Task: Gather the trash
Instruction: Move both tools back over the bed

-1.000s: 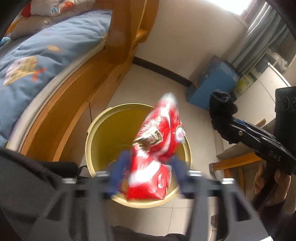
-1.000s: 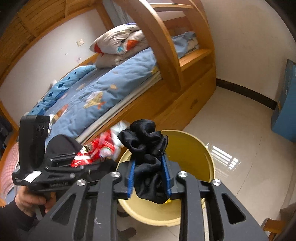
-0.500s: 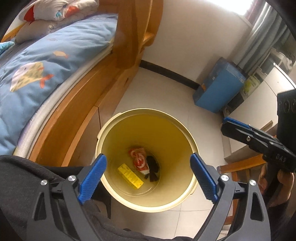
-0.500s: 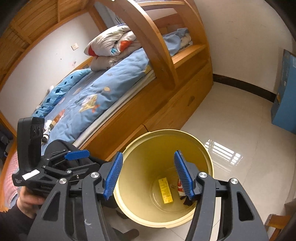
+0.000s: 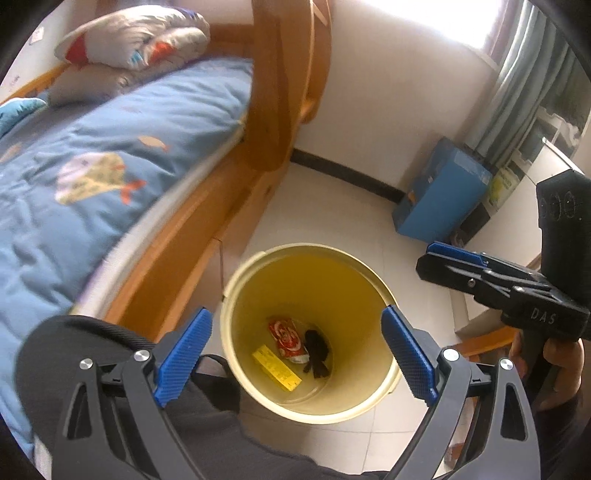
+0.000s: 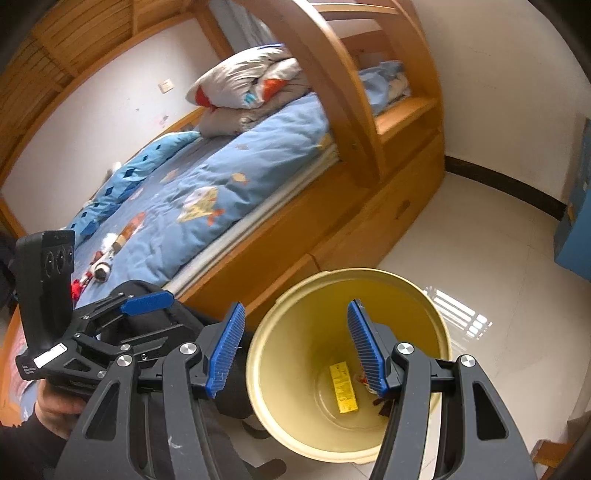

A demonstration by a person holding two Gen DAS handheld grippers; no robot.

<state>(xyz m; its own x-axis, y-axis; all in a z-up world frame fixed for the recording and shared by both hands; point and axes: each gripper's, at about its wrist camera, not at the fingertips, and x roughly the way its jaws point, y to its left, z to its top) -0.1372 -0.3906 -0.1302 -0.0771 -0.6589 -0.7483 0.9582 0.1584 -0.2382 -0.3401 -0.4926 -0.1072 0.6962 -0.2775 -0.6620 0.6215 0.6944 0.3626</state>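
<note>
Both claws tilt downward, side by side and apart. The left claw (image 5: pixel 295 354) has just been opening; its blue pads (image 5: pixel 183 354) stand wide with nothing between them. The right claw (image 6: pixel 295 347) has its pads parted too, also empty. A hand (image 5: pixel 554 363) in a dark sleeve grips the right handle.

Daylight pours in from the window (image 5: pixel 491 22) above the curtain (image 5: pixel 532 85), blown out to white. Near the bin (image 6: pixel 280 369), the floor (image 6: pixel 491 280) carries a bright window reflection. The bedspread (image 5: pixel 66 177) is smeared by motion blur. Both views bend strongly at their dark round edges.
</note>
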